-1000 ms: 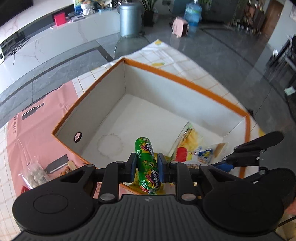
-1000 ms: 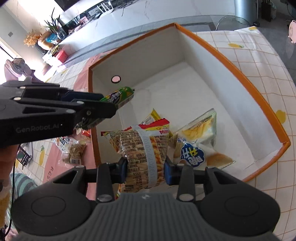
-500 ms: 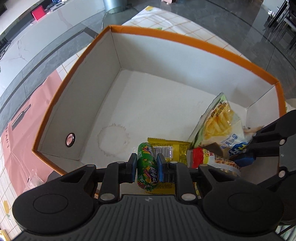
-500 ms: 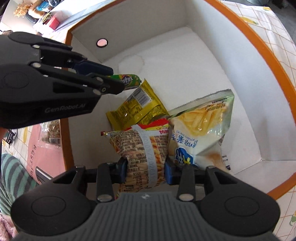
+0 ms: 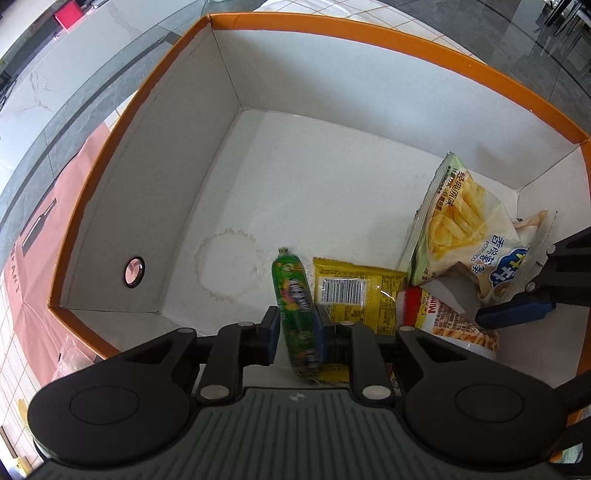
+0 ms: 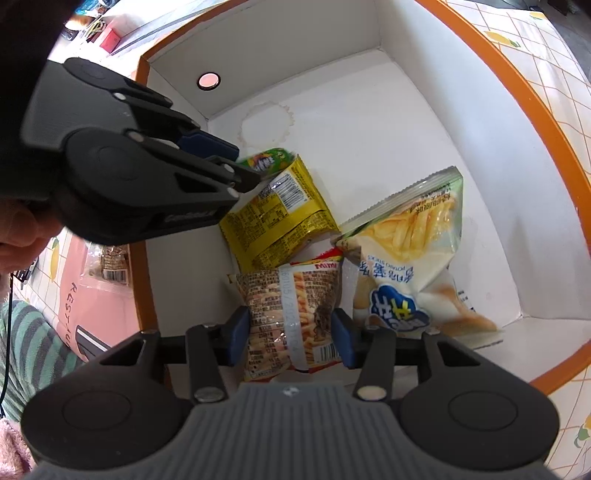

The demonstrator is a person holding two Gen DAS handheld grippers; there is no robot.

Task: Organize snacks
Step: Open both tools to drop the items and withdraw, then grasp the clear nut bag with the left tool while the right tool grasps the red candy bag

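My left gripper (image 5: 295,332) is shut on a green sausage snack tube (image 5: 293,299) and holds it low inside the orange-rimmed white box (image 5: 332,33), by the near wall. My right gripper (image 6: 291,332) is shut on a brown-and-red noodle snack bag (image 6: 291,310) inside the same box (image 6: 535,107). A yellow packet (image 5: 356,291) lies on the box floor between them; it also shows in the right wrist view (image 6: 277,218). A pale green potato-stick bag (image 5: 469,229) leans in the right corner, and shows in the right wrist view (image 6: 410,254). The left gripper (image 6: 236,173) appears there with the green tube (image 6: 267,160).
The box floor carries a ring stain (image 5: 227,269) and its left wall has a round hole (image 5: 133,271). A pink mat (image 5: 40,221) and a clear snack packet (image 6: 110,264) lie outside the box on the chequered tablecloth (image 6: 546,48).
Both grippers have moved down into the box with their snacks. The green tube now sits beside the yellow packet near the floor, and the noodle bag is lower beside the potato-stick bag.
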